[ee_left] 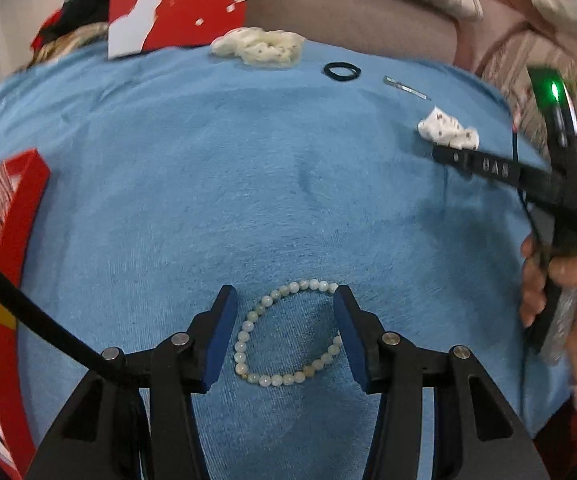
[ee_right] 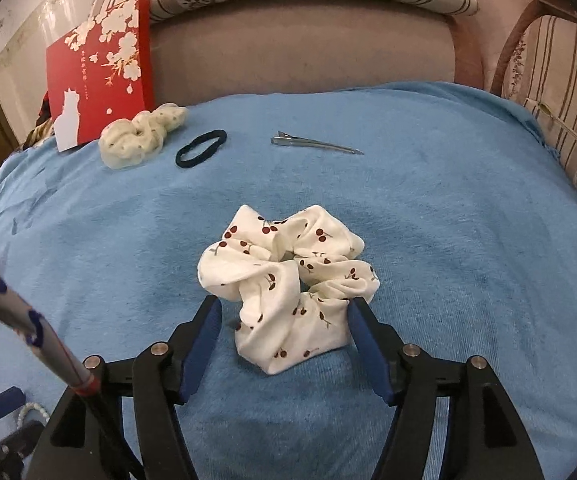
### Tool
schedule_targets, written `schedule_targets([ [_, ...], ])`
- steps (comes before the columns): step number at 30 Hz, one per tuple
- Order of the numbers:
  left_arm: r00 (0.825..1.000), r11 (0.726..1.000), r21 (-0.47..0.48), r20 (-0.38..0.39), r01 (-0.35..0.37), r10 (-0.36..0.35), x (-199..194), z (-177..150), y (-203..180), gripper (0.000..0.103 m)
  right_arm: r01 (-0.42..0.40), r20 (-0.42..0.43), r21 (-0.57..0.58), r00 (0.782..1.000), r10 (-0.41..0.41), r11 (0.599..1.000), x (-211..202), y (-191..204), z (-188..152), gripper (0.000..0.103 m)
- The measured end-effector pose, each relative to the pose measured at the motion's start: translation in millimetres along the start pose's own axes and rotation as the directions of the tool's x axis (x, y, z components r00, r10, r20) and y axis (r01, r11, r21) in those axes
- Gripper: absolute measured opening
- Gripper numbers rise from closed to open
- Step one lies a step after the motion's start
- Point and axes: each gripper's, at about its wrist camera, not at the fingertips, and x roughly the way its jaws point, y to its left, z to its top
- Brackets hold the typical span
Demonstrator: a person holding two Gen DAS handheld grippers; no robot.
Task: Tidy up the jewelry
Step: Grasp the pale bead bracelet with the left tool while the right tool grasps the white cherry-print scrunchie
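A pale green bead bracelet (ee_left: 284, 332) lies flat on the blue towel (ee_left: 208, 184). My left gripper (ee_left: 286, 300) is open, its blue pads on either side of the bracelet, low over the towel. A white cherry-print scrunchie (ee_right: 288, 284) lies on the towel in the right wrist view; my right gripper (ee_right: 284, 308) is open with its pads flanking the scrunchie's near part. The scrunchie also shows in the left wrist view (ee_left: 448, 132), just beyond the right gripper's fingers (ee_left: 472, 164).
At the towel's far side lie a cream dotted scrunchie (ee_right: 140, 136), a black hair tie (ee_right: 200, 148) and a metal hair clip (ee_right: 312, 145). A red box lid (ee_right: 100, 68) stands at the back left. A red box (ee_left: 12, 220) sits at the left. Striped cushions (ee_right: 560, 112) border the right.
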Motion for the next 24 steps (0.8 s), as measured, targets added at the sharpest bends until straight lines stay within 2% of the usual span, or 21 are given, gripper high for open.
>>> schedule_targets([
  [2,1.000,0.999,0.027,0.004,-0.024,0.024,1,-1,-4,0.049,0.004,-0.001,0.006,1.000,-0.004,1.000,1,-1,0,0.067],
  [4,0.999,0.997,0.058,0.010,-0.051,0.050,1,-3,-9,0.049,0.017,-0.004,0.009,1.000,-0.017,1.000,3,-2,0,0.053],
  [6,0.998,0.995,0.076,0.016,-0.058,0.057,0,-4,-11,0.044,0.018,-0.004,0.014,1.000,-0.018,1.000,3,-2,1,0.034],
  [8,0.999,0.995,0.093,0.015,-0.042,0.041,-1,-5,-14,0.014,0.016,0.002,0.025,1.000,-0.016,1.000,1,-4,1,0.022],
  [9,0.999,0.993,0.107,0.017,-0.043,0.041,-2,-6,-16,0.006,0.012,0.008,0.031,1.000,-0.012,0.999,-1,-4,1,0.021],
  [10,0.999,0.992,0.116,0.017,-0.043,0.041,-3,-6,-17,0.006,0.009,0.014,0.035,1.000,-0.009,0.999,-3,-4,0,0.020],
  [14,0.999,0.992,0.118,0.028,-0.040,0.037,-5,-7,-18,0.005,0.003,0.044,0.032,0.999,-0.004,0.999,-13,0,1,0.016],
  [24,0.996,0.995,0.078,0.077,-0.058,0.052,-16,-7,-6,0.005,-0.030,0.103,-0.015,0.994,0.031,0.999,-36,22,0,0.014],
])
